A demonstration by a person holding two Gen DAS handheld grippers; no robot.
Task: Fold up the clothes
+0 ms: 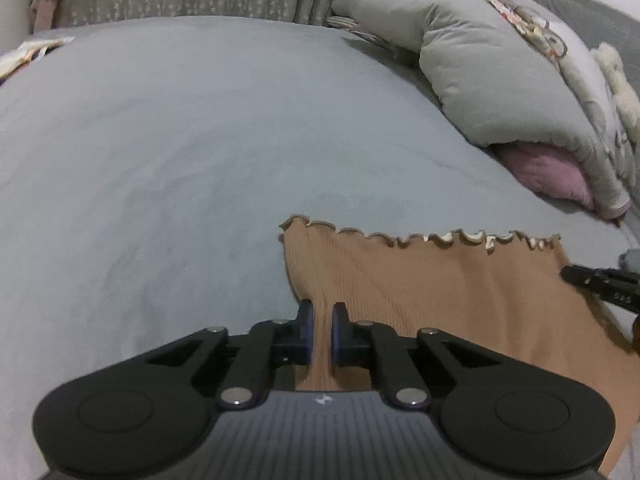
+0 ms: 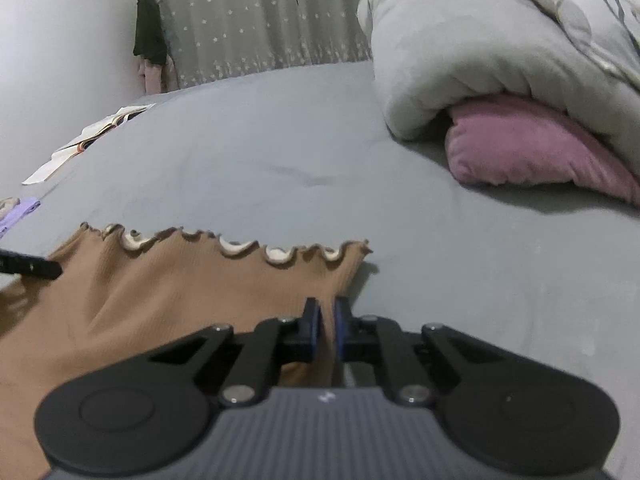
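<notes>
Garment: the tan ribbed knit garment with a wavy lettuce-edge hem (image 1: 420,280) lies on the grey bed sheet (image 1: 160,140), its frilled hem pointing away from me and the rest of the cloth running back under both tools.

Left tongs: my left gripper (image 1: 322,320) has its blue-padded fingers (image 1: 306,328) nearly together, and a ridge of the tan cloth stands between them near the garment's left edge.

Right tongs: my right gripper (image 2: 327,320) is closed in the same narrow way on a pinch of cloth at the right edge, just behind the hem corner.

Cross view: each camera shows the black tip of the other tool at the far side of the garment, so I judge the two grips sit about level with one another.

Stage: I cannot tell from this if the cloth is being spread flat or carried over into a fold; the same two side pinches fit both.

Tension: whichever it is, I keep the cloth between the two grips gently taut, because the soft wrinkles near the left side in the right camera will be pressed into any crease.

Symmetry: I move both hands at equal height and pace, so the wavy hem stays a straight line across.

Grip: the pinches are thin and the ribbed knit stretches, so I avoid pulling hard sideways; it can slip out.

Surroundings: the folded grey quilt (image 2: 460,60) and the pink cushion (image 2: 520,144) are well apart on the right, so there is room.
</notes>
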